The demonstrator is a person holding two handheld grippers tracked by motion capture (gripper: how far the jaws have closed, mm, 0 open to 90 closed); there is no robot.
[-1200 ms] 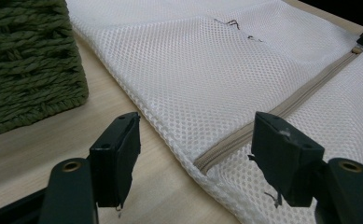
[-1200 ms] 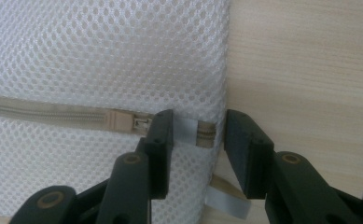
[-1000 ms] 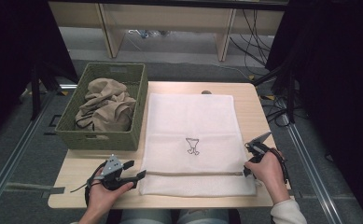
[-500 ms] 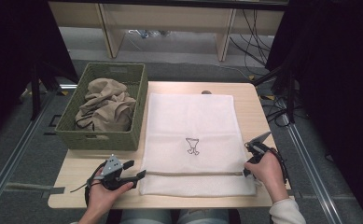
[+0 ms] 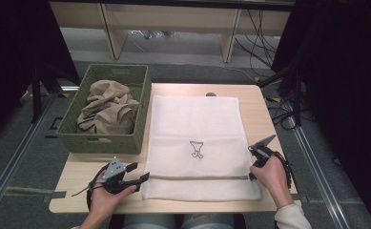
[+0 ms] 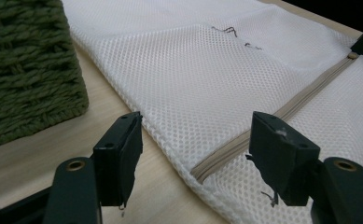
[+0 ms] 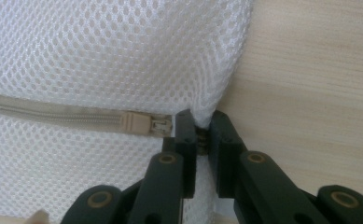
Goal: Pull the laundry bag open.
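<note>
The white mesh bag (image 5: 197, 148) lay flat on the table, its zipper (image 6: 263, 126) along the near edge. The right gripper (image 7: 198, 135) had just been closing its jaws, pinching the zipper pull, probably to open it. The left gripper (image 6: 195, 156) had its jaws spread astride the zipper's other end, likely to steady it.
</note>
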